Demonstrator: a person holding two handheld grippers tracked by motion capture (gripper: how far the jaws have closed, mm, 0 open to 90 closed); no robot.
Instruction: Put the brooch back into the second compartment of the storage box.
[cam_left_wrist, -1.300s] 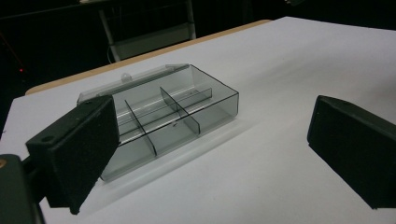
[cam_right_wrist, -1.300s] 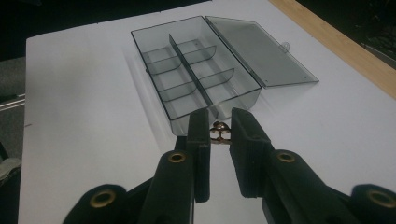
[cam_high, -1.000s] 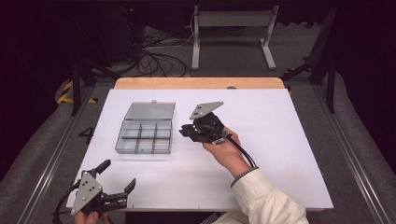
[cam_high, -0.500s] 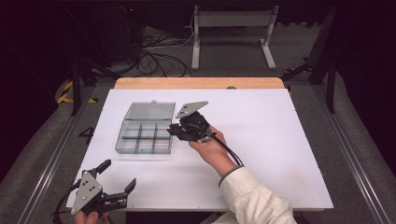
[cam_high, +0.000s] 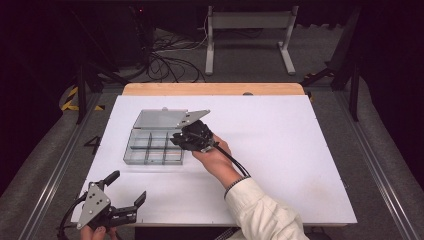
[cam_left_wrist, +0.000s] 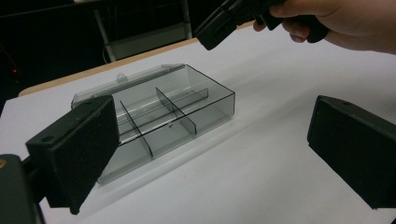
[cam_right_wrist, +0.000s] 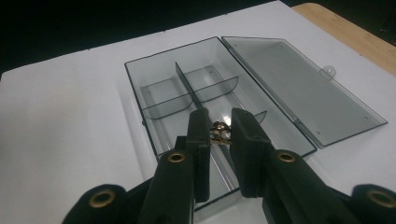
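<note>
— What sits between the jaws of the right gripper (cam_right_wrist: 216, 133)?

— A small brass-coloured metal piece (cam_right_wrist: 220, 132), pinched tight. The jaws are closed on it above the near right compartments of the clear compartment box (cam_high: 154, 147), just inside its right wall.

— And the box itself?

— It rests on the left half of the white counter (cam_high: 280, 130), with its lid (cam_high: 159, 119) swung open flat on the far side. Bare counter lies to its right and near side; the left edge is closer.

— The left gripper (cam_high: 127, 192)?

— At the counter's near left corner, well apart from the box, with its jaws spread wide and nothing between them.
</note>
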